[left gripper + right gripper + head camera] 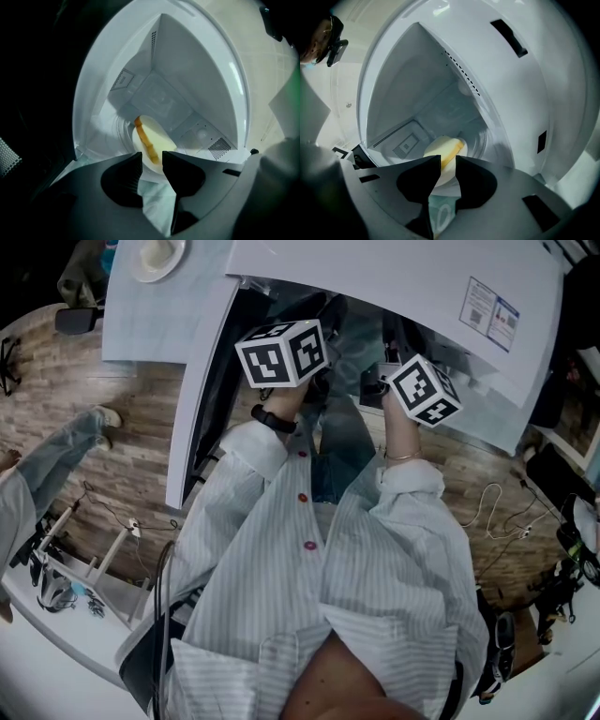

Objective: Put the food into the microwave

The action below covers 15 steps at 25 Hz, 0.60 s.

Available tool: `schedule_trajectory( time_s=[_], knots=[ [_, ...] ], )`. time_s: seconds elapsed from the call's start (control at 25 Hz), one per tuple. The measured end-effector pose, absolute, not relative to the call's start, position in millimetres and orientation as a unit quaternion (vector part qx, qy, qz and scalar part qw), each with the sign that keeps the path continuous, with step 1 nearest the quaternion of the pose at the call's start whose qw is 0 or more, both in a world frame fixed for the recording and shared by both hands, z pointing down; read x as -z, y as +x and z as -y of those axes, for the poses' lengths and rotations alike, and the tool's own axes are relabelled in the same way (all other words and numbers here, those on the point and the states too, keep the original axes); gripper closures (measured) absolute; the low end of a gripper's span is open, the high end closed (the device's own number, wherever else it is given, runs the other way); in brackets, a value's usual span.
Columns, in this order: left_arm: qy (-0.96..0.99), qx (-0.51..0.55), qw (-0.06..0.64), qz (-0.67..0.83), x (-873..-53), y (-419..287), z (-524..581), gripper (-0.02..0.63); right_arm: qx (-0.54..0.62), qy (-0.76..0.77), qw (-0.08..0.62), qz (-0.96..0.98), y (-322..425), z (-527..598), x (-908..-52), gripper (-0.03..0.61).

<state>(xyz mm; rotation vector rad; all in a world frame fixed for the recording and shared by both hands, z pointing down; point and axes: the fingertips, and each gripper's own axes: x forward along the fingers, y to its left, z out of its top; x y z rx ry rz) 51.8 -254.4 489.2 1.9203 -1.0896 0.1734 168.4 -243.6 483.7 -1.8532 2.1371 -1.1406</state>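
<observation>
Food plate point(154, 140) sits inside microwave point(197, 79), hidden from head view.

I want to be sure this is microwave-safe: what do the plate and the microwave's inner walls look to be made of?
Plate: probably glazed ceramic, possibly melamine. It is smooth, opaque white, with no metallic trim visible.
Inner walls: likely painted or enamelled sheet metal. They are glossy white, with bright highlights and punched vent holes.
</observation>
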Motion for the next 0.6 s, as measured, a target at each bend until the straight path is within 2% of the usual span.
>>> schedule_trajectory(
  time_s=[0.6],
  knots=[
    [0.804,-0.011,0.408,0.433,-415,61,211,0.495,0.352,-0.529,0.029,-0.772,138,204,-424,0.495]
  ],
)
